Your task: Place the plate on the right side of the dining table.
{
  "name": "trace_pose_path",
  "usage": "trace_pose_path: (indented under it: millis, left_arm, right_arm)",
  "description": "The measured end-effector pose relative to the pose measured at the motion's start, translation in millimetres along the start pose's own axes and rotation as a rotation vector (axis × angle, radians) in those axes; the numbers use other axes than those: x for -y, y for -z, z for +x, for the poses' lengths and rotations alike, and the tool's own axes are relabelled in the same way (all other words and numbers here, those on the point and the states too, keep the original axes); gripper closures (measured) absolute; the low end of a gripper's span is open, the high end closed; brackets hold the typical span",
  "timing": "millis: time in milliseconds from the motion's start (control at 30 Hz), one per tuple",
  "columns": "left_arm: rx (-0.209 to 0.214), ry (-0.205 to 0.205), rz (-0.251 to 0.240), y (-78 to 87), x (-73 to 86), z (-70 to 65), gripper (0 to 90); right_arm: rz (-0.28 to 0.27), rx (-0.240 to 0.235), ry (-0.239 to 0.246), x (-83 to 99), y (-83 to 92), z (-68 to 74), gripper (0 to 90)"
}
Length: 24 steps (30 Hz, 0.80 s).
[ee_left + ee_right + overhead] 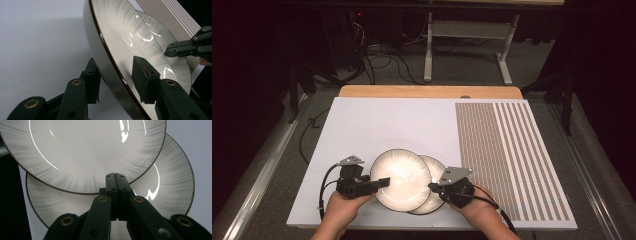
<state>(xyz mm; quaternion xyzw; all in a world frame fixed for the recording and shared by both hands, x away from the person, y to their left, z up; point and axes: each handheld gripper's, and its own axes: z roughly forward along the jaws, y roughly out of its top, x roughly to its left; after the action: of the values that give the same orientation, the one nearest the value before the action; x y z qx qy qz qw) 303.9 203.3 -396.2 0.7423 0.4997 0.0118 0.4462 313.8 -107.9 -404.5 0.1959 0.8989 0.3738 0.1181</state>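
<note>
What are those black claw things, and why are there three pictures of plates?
A person holds a claw tool, called a gripper, in each hand. One picture looks down from above the white table. The other two come from little cameras riding on the grippers. Two plates lie overlapping. The left gripper has its jaws around the rim of the top plate, one above and one below; I can't tell if they pinch yet. The right gripper is shut, its tips at the bottom plate and top plate's edge, holding nothing.
</note>
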Motion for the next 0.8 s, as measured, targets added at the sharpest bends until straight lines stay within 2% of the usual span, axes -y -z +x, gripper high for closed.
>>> trace_pose_path:
  millis: [133, 333, 500, 800]
  left_arm:
    - [0.011, 0.009, 0.000, 0.6, -0.3, 2.0, 61.0]
    - [0.047, 0.053, -0.024, 2.9, 1.5, 7.7, 65.0]
    - [0.063, 0.057, -0.041, 4.3, 1.7, 8.4, 67.7]
    - [0.087, 0.061, -0.086, 7.7, 1.6, 7.8, 71.8]
  right_arm:
    - [-0.006, 0.001, -0.002, 0.3, 0.9, -0.2, 90.0]
    - [-0.007, 0.011, 0.004, 1.3, 4.3, 1.0, 90.0]
    - [-0.008, 0.016, 0.002, 1.6, 6.9, 0.8, 90.0]
    - [-0.078, 0.042, -0.023, 3.9, 26.4, -5.3, 90.0]
